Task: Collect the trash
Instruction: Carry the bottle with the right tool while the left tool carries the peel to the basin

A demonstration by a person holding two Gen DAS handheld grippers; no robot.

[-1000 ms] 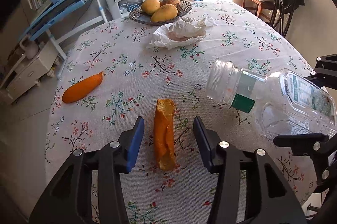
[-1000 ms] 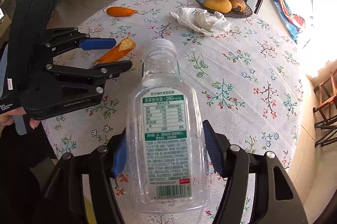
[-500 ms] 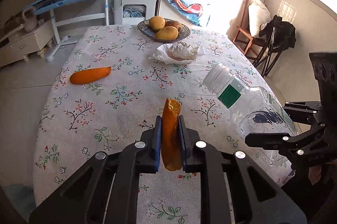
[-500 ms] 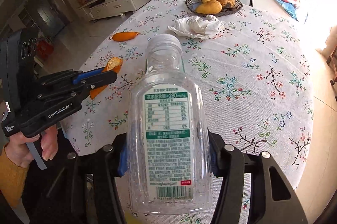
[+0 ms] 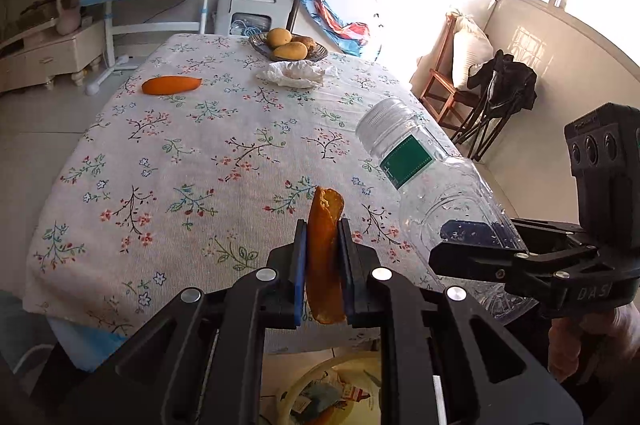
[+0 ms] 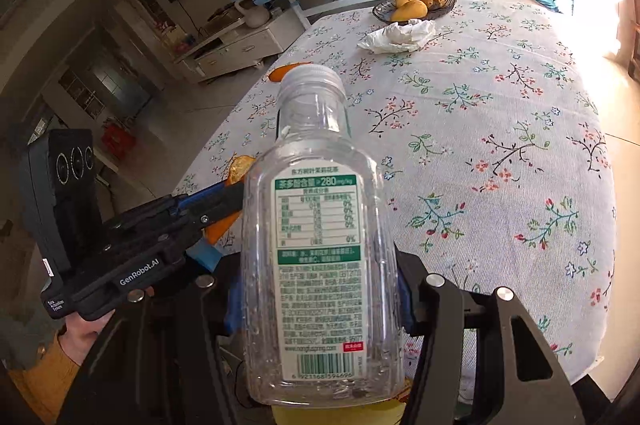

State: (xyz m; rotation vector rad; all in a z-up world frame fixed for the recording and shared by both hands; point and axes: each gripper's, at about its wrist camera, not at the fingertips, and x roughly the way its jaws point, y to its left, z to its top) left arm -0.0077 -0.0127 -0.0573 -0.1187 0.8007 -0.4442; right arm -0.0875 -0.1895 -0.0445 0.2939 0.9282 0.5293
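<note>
Left gripper (image 5: 323, 257) clamps an orange peel (image 5: 325, 249), right gripper (image 6: 316, 299) clasps an empty bottle (image 6: 318, 245), both seemingly above a yellow bin (image 5: 320, 391) below the table edge.

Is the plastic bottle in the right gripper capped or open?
Capped: a pale ribbed cap sits on the neck of the plastic bottle held in the right gripper, seen in both wrist views.

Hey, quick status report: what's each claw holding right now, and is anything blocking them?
Left gripper shut on mango peel. Right gripper shut on empty plastic bottle. Bin below, nothing blocking.
</note>
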